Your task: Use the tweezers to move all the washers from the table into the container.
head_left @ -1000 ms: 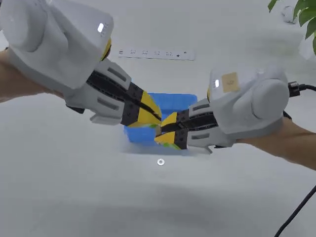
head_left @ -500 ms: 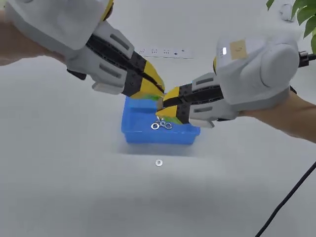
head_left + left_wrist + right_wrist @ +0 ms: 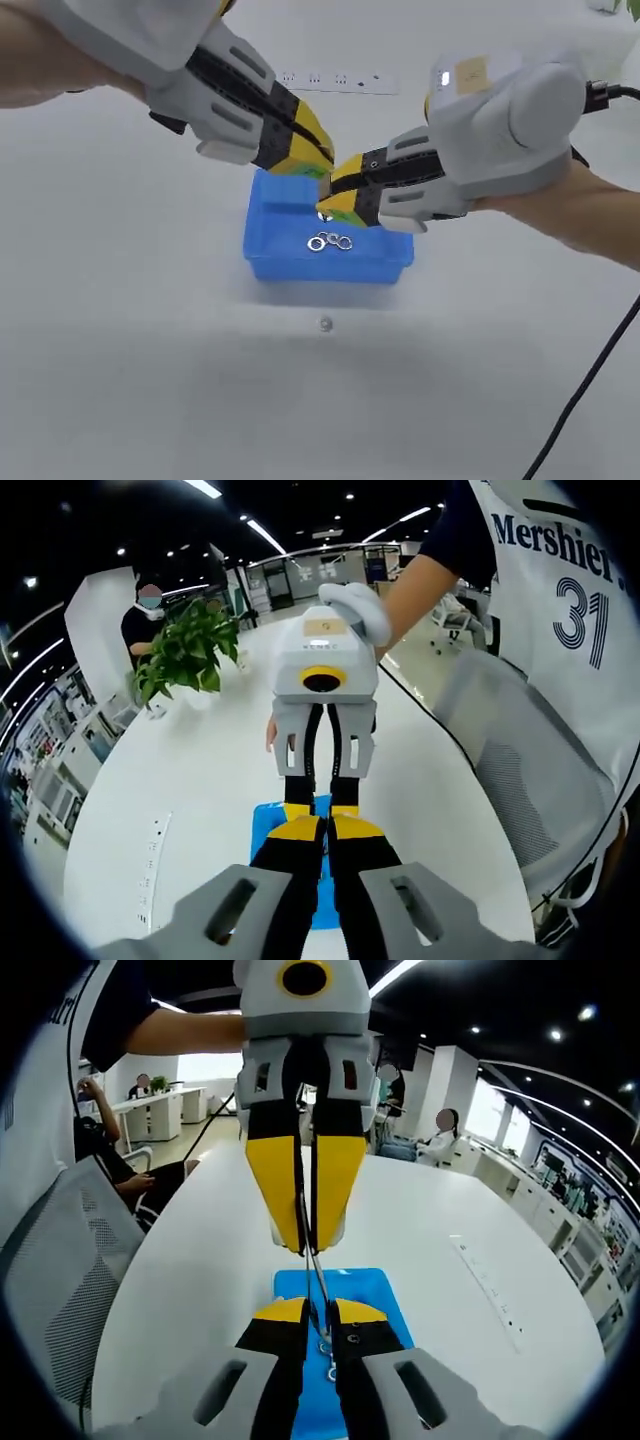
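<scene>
A blue container (image 3: 268, 250) sits mid-table with three washers (image 3: 330, 242) inside it. One more washer (image 3: 326, 323) lies on the white table in front of the container. My left gripper (image 3: 318, 168) reaches in from the upper left and my right gripper (image 3: 335, 200) from the right; their yellow tips meet over the container's far half. In the right gripper view, thin tweezers (image 3: 312, 1250) run from the left gripper's shut jaws down into the right gripper (image 3: 318, 1310). A small ring (image 3: 323, 215) hangs at the tweezers' lower end. The left gripper (image 3: 326, 825) is shut.
A white power strip (image 3: 340, 80) lies at the back of the table. A black cable (image 3: 590, 380) trails from the right gripper across the right side. A potted plant (image 3: 185, 650) stands far off on the table, and other people sit at desks beyond.
Both grippers have lifted and moved back toward the container's far side, which uncovers the washers inside. The washer on the table has stayed put.
</scene>
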Demonstrator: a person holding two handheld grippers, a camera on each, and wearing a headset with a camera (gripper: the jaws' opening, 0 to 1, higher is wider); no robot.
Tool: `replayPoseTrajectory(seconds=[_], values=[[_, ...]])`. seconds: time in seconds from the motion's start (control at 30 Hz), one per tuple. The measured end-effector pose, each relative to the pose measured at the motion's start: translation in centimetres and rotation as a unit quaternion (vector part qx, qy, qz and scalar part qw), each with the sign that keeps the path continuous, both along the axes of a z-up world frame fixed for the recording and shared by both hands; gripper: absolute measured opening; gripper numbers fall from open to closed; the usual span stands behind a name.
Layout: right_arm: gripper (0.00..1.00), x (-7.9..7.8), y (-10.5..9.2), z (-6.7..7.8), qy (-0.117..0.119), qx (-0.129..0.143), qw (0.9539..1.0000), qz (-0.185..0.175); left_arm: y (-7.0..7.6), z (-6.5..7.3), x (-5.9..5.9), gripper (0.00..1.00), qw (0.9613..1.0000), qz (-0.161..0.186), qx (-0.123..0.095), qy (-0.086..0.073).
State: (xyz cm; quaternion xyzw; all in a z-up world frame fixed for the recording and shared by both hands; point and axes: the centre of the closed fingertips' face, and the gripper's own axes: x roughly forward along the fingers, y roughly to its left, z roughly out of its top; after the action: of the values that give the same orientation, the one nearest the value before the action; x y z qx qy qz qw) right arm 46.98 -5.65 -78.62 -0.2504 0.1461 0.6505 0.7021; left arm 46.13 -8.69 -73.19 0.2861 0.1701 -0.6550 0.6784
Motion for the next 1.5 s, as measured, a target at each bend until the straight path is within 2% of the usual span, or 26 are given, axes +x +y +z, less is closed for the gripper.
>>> replayPoseTrajectory(seconds=[0.13,0.33,0.57,0.77,0.97,1.07,1.13,1.5], values=[[0.1,0.4,0.1,-1.5,0.012,-0.009,0.9999,-0.001,0.2,-1.6,0.6,0.06,0.9997,0.011,-0.005,0.02],[0.1,0.5,0.4,-3.7,0.026,-0.019,0.9995,0.002,0.4,-3.6,0.9,0.06,0.9991,0.017,-0.005,0.039],[0.1,1.0,0.1,-4.9,0.036,-0.025,0.999,-0.003,0.3,-4.8,1.5,0.06,0.9986,0.021,-0.008,0.047],[0.1,1.2,-0.2,-5.3,0.04,-0.026,0.9988,-0.007,0.1,-5.3,2.0,0.06,0.9984,0.023,-0.009,0.051],[0.11,1.1,-0.3,-5.3,0.046,-0.026,0.9986,-0.01,-0.1,-5.2,1.9,0.06,0.9986,0.021,-0.01,0.048],[0.12,1.0,-0.3,-5.1,0.037,-0.027,0.9989,-0.012,-0.1,-5.0,1.8,0.06,0.999,0.02,-0.007,0.039],[0.13,0.9,-0.3,-4.9,0.034,-0.027,0.999,-0.015,-0.3,-4.4,1.6,0.06,0.999,0.02,-0.014,0.038],[0.15,0.2,-0.3,-2.4,0.012,-0.012,0.9996,-0.02,-0.2,-2.1,0.5,0.06,0.9996,0.018,-0.015,0.016]])
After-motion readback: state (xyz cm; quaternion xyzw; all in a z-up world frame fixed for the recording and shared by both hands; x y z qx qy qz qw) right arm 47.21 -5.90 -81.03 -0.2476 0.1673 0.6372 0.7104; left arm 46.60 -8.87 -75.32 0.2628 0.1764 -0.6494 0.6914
